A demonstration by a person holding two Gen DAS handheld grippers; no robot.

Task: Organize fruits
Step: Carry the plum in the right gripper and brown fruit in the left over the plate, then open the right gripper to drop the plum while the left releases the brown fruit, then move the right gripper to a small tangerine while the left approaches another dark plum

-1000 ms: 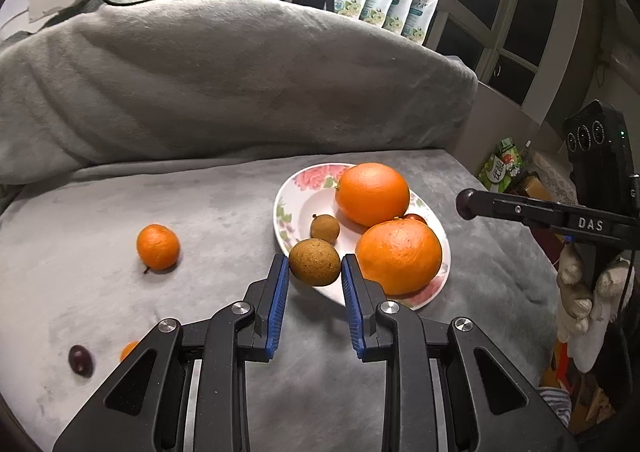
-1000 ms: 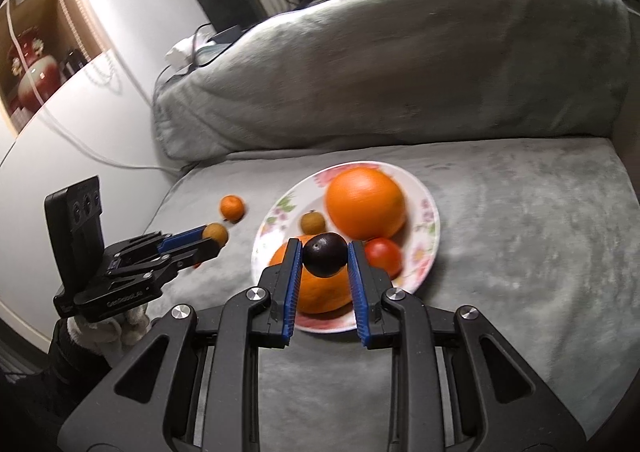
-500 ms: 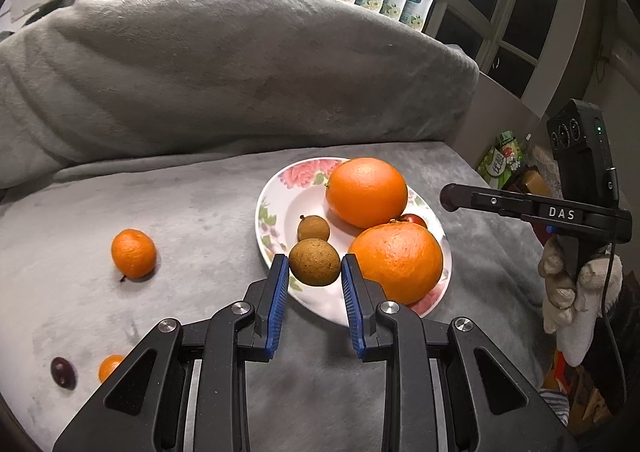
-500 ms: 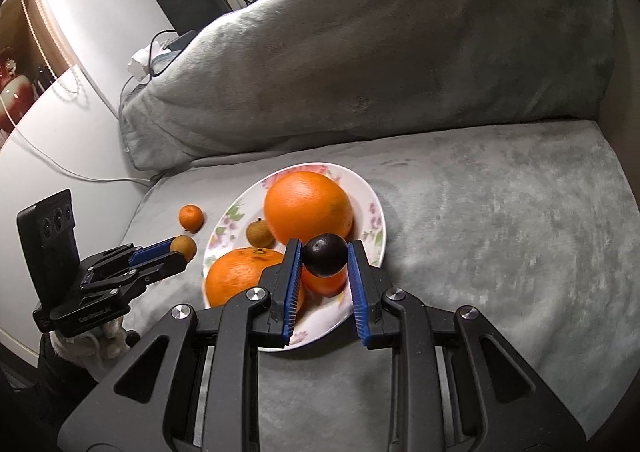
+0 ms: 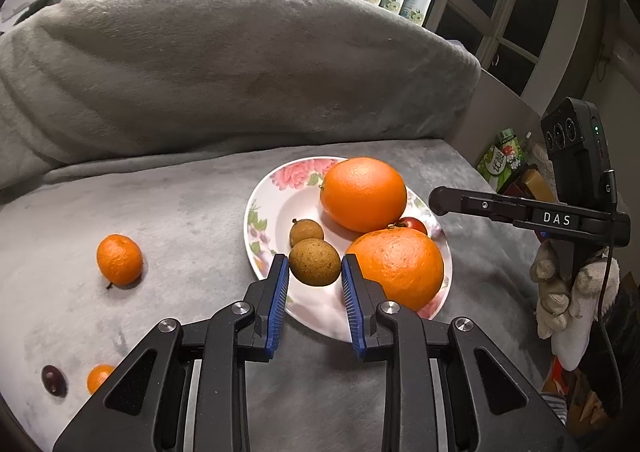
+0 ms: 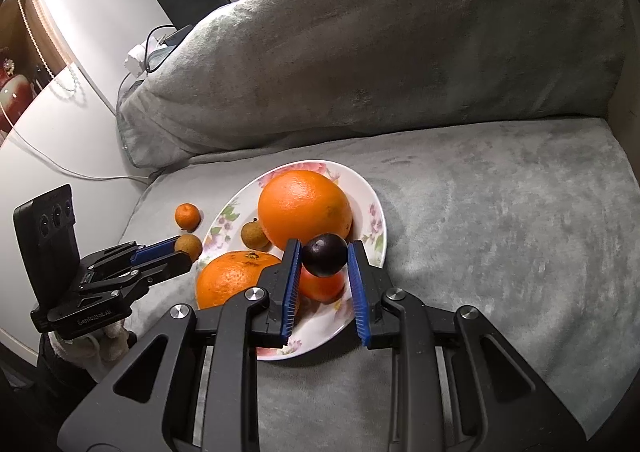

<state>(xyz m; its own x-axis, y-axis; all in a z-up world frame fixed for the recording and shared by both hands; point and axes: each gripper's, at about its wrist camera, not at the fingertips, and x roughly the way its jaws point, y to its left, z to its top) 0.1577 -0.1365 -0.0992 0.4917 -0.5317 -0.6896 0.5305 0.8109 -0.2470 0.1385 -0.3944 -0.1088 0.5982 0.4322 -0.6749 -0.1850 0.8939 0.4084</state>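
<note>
A floral plate (image 5: 280, 196) on the grey blanket holds two large oranges (image 5: 362, 194) (image 5: 396, 268), a small brown longan (image 5: 306, 231) and a red fruit (image 5: 412, 224). My left gripper (image 5: 314, 276) is shut on a brown longan (image 5: 315, 261) over the plate's near left rim. My right gripper (image 6: 323, 268) is shut on a dark purple fruit (image 6: 325, 249), held above the red fruit (image 6: 322, 286) on the plate (image 6: 372, 208). The left gripper (image 6: 176, 252) also shows in the right wrist view.
A small tangerine (image 5: 119, 259) lies on the blanket left of the plate. Another small orange fruit (image 5: 99, 377) and a dark grape (image 5: 54, 380) lie at the near left. A blanket-covered backrest (image 5: 200, 64) rises behind. The seat drops off at right.
Both grippers have moved in over the plate with their fruits still held. The left came forward to the rim; the right shifted over the plate's red fruit.
</note>
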